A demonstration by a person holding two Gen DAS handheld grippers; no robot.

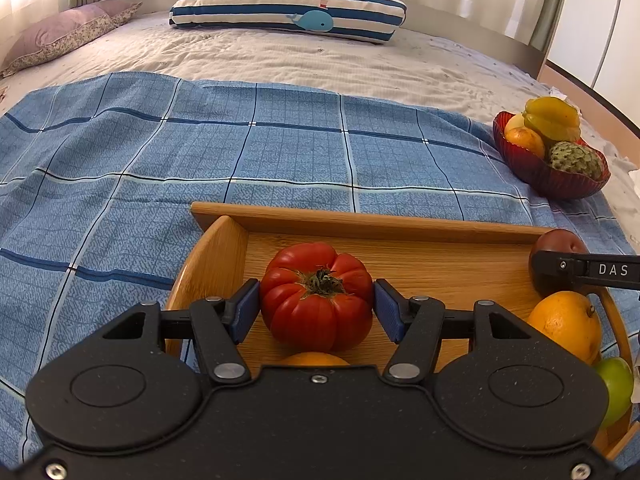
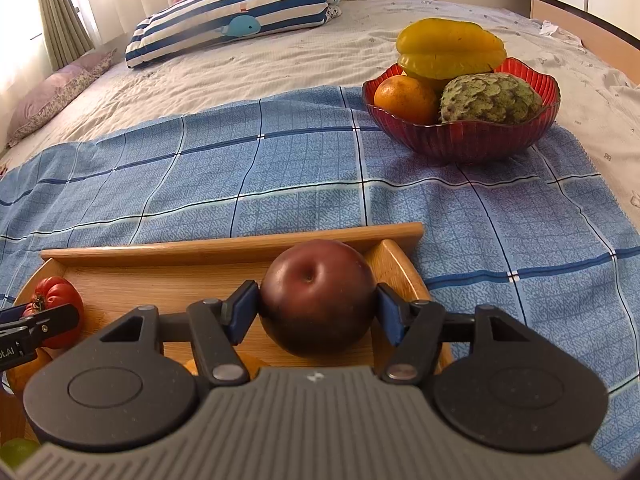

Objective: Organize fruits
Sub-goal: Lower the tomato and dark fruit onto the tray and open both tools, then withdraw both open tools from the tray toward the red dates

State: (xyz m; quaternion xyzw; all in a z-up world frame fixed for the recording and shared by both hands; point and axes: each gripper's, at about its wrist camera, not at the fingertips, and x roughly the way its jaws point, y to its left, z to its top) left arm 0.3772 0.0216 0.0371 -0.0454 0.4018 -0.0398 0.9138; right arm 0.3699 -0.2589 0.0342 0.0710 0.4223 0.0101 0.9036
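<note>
My left gripper (image 1: pixel 317 300) is shut on a ribbed red tomato (image 1: pixel 316 294) inside the wooden tray (image 1: pixel 360 224); the tomato also shows at the left of the right wrist view (image 2: pixel 54 300). My right gripper (image 2: pixel 317 304) is shut on a dark red apple (image 2: pixel 316 292) at the tray's right end (image 2: pixel 240 246); the apple also shows in the left wrist view (image 1: pixel 556 248). An orange (image 1: pixel 566 324) and a green fruit (image 1: pixel 616 380) lie in the tray. A red glass bowl (image 2: pixel 460 140) holds a starfruit (image 2: pixel 448 46), an orange (image 2: pixel 404 98) and a custard apple (image 2: pixel 488 98).
The tray and bowl (image 1: pixel 552 178) rest on a blue checked cloth (image 1: pixel 200 152) spread over a bed. A striped whale pillow (image 1: pixel 288 6) and a floral pillow (image 1: pixel 60 36) lie at the far end. Curtains hang behind.
</note>
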